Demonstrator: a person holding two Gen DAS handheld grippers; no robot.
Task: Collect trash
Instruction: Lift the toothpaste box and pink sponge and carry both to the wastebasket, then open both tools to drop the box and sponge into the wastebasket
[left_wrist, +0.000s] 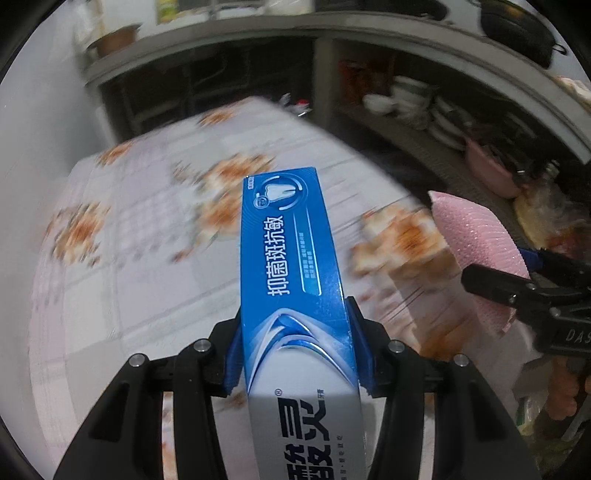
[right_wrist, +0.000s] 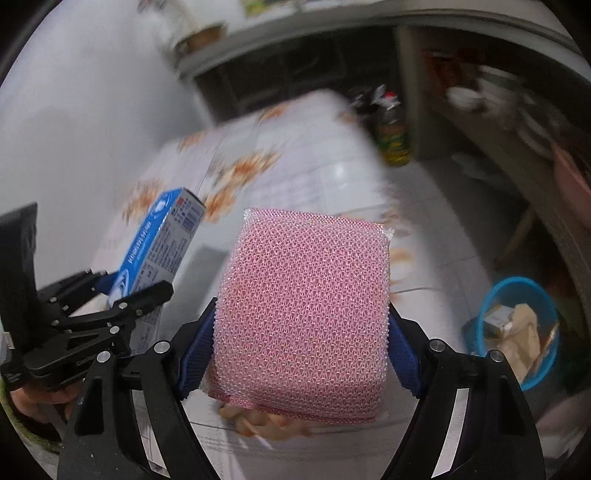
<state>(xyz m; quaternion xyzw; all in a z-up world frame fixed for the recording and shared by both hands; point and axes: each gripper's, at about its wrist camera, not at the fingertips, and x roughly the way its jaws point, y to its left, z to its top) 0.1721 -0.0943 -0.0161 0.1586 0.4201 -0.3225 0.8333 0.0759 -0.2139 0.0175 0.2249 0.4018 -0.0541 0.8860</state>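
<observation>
A floral tablecloth (left_wrist: 155, 229) covers the table; stacked white dishes (left_wrist: 424, 107) sit on a shelf beyond.

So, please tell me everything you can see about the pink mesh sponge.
The pink mesh sponge is a thick, roughly square pad wrapped in shiny pink netting, with a sealed seam along its far edge. It looks soft and intact. The right gripper holds it, its blue pads pressing on the two opposite sides, and the far end sticks out forward, lifted above the flowered tablecloth. Nothing else touches it. From the left wrist view it appears at the right edge, seen side-on.
</observation>
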